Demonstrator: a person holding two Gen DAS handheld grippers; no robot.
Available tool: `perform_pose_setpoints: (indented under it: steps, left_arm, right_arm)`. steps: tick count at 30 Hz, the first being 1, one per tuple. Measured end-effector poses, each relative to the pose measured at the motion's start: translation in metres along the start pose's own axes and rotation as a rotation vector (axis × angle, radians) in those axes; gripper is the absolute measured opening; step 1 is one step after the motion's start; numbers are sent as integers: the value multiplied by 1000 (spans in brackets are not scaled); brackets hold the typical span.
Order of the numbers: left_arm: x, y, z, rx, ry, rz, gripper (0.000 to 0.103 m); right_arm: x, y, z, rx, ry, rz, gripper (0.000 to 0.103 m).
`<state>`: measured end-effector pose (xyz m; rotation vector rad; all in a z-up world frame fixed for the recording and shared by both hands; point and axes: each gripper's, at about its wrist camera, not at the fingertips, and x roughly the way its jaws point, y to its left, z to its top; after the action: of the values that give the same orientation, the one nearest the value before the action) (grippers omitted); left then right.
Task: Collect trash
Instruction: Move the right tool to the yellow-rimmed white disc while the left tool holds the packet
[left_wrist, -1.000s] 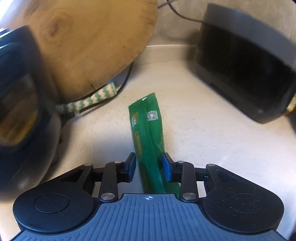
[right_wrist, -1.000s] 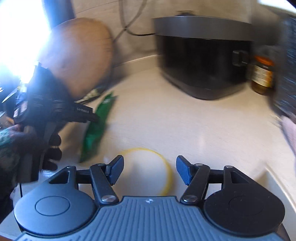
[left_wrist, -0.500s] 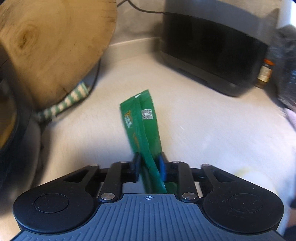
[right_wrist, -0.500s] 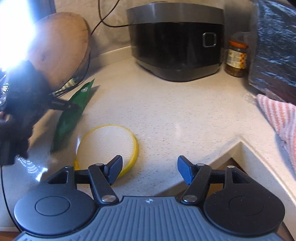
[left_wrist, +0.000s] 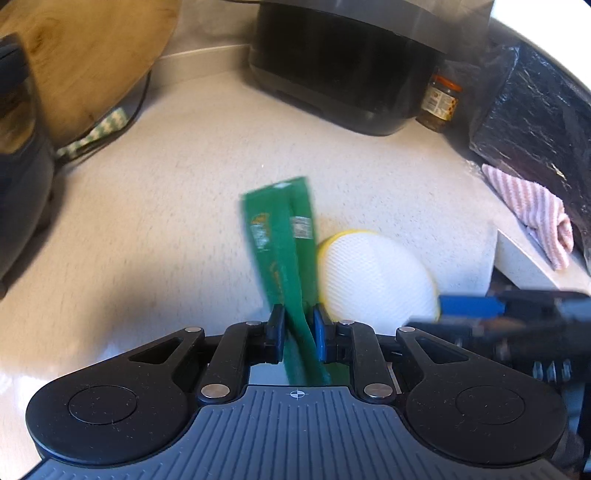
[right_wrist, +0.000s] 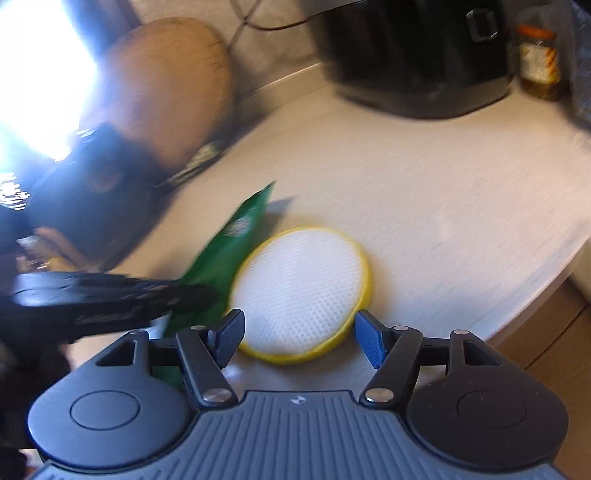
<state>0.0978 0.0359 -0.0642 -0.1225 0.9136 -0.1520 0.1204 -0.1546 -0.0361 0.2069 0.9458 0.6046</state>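
Observation:
A long green snack wrapper (left_wrist: 280, 236) sticks out forward from my left gripper (left_wrist: 298, 317), whose pads are shut on its near end, lifting it off the pale counter. In the right wrist view the same wrapper (right_wrist: 229, 251) slants up beside the left gripper's black body (right_wrist: 110, 299). A round white mesh pad with a yellow rim (right_wrist: 303, 284) lies flat on the counter. My right gripper (right_wrist: 299, 325) hovers open just in front of it, one finger on each side, not touching. The pad (left_wrist: 373, 280) also shows right of the wrapper, with a blue right fingertip (left_wrist: 469, 304) beside it.
A black cooker (left_wrist: 343, 74) stands at the back, a jar (left_wrist: 441, 101) beside it. A round wooden board (left_wrist: 92, 55) leans at the back left over a dark appliance (left_wrist: 18, 166). A pink striped cloth (left_wrist: 528, 206) and a black bag (left_wrist: 535, 110) sit right. The counter edge (right_wrist: 535, 295) curves near right.
My left gripper closed on the green wrapper and carried it right, toward the round pad. My right gripper dropped closer to the pad, which now lies between its fingers.

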Motion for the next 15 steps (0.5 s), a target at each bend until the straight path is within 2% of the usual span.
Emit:
perform_pose_setpoints:
  steps: [3, 6, 9, 12, 15]
  left_arm:
    - [-12, -4, -11, -23, 4, 20, 20]
    - [-19, -14, -24, -6, 27, 85, 19]
    - [-26, -22, -34, 9, 23, 147, 19]
    - [-34, -17, -41, -8, 13, 167, 19]
    - [-42, -4, -48, -30, -9, 171, 19]
  right_arm:
    - [-17, 12, -18, -57, 0, 49, 68]
    - [-35, 14, -29, -103, -37, 70, 68]
    - [-39, 16, -26, -164, -77, 13, 68]
    - [-32, 22, -10, -212, -108, -54, 69]
    - [-15, 22, 9, -204, -136, -120, 70]
